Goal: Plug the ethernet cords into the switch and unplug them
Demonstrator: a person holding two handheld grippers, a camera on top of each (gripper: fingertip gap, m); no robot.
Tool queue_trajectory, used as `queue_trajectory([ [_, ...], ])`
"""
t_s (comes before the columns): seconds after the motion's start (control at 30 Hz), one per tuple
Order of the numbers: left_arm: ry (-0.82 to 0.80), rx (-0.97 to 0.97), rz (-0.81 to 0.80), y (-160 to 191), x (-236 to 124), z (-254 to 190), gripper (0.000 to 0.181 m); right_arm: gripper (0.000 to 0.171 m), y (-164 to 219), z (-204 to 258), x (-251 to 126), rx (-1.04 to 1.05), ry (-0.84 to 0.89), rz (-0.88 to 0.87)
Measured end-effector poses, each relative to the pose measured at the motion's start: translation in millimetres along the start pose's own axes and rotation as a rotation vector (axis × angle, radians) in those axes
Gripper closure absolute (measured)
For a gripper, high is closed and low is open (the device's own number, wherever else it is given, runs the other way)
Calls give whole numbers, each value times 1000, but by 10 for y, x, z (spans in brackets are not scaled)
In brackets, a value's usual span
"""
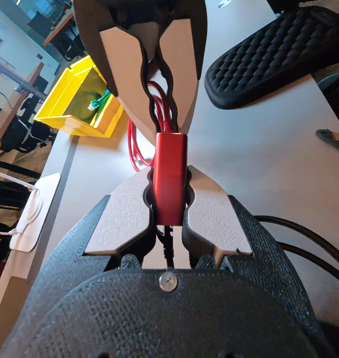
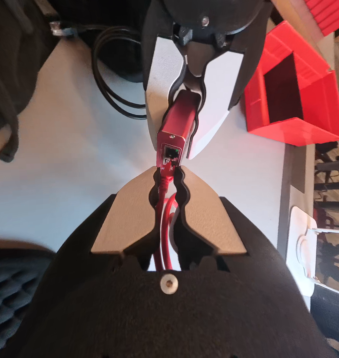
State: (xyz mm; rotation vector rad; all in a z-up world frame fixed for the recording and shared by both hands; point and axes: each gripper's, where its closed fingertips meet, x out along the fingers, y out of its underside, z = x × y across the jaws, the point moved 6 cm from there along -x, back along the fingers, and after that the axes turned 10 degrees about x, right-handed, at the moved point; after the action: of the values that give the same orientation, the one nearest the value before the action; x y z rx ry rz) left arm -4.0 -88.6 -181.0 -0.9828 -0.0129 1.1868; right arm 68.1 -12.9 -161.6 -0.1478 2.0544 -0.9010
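Observation:
The switch is a small red metal box. My left gripper is shut on its sides and holds it above the table. In the right wrist view the switch faces me with two ports; the upper port is open, and the red ethernet cord's plug sits in the lower one. My right gripper is shut on the red cord just behind the plug. The cord loops down to the table. A black cable leaves the switch's rear end.
A yellow bin holds a green ethernet cord at the far left. A red bin stands on the white table. A black chair armrest and coiled black cable lie nearby. A white plate is at the table edge. My left and right fingertips are right by each other.

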Motion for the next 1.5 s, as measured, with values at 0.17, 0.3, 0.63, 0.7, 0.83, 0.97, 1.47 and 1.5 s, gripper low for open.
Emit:
queue_trajectory([
  [0.17,50,-8,-17,-44,58,-72,153,158,-10,76,-124,36,-91,-17],
  [0.3,73,-5,-10,-85,124,-92,152,158,11,129,-191,37,-90,5],
  [0.63,67,-98,4,-145,188,-71,151,159,23,80,-327,204,-149,-82],
  [0.7,58,-105,8,-157,184,-52,151,159,42,54,-333,240,-154,-103],
  [0.83,-14,-184,-54,-158,135,64,153,159,78,-31,-266,228,-16,-49],
  [0.97,-61,-136,-58,-195,130,81,153,160,24,-55,-224,199,36,-55],
  [1.47,28,-87,41,-166,214,-37,151,159,44,23,-258,192,-163,-29],
  [1.5,37,-94,36,-168,216,-41,151,158,38,35,-259,187,-163,-16],
])
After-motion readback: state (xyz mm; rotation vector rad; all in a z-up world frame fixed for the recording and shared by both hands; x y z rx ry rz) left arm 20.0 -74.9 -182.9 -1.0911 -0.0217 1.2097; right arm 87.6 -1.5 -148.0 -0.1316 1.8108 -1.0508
